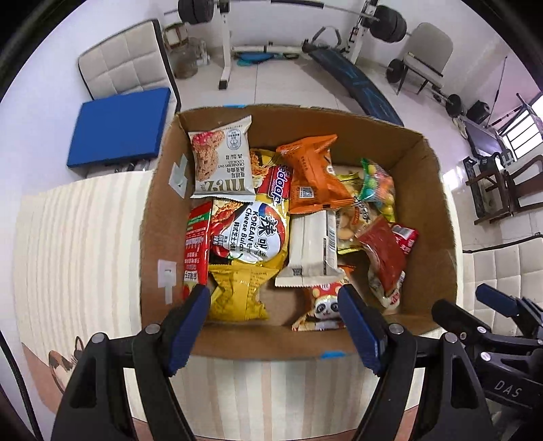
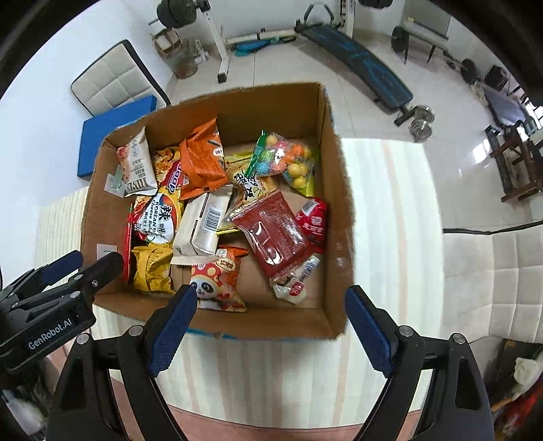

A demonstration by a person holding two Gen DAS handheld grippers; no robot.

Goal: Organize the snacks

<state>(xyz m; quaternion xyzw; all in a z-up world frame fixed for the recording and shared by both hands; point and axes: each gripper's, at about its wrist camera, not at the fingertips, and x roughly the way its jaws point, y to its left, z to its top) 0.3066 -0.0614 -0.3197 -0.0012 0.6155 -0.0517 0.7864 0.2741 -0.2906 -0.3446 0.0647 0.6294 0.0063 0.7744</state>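
Cardboard box (image 1: 424, 176) on striped table (image 1: 85, 237): holds mixed snack packets (image 1: 247, 234), piled loosely, including an orange pouch (image 2: 202, 159) and a panda packet (image 2: 217, 285). Left gripper (image 1: 273, 305) and right gripper (image 2: 271, 305): both spread apart, empty, above the near rim.

A home gym room is shown: a barbell (image 1: 271, 6), a bench (image 2: 356, 57) and chairs (image 1: 426, 51) are seen.

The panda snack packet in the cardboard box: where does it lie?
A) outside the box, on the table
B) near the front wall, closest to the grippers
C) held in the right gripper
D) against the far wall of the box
B: the panda snack packet lies on the floor of the cardboard box by its near wall, just ahead of the open, empty right gripper.
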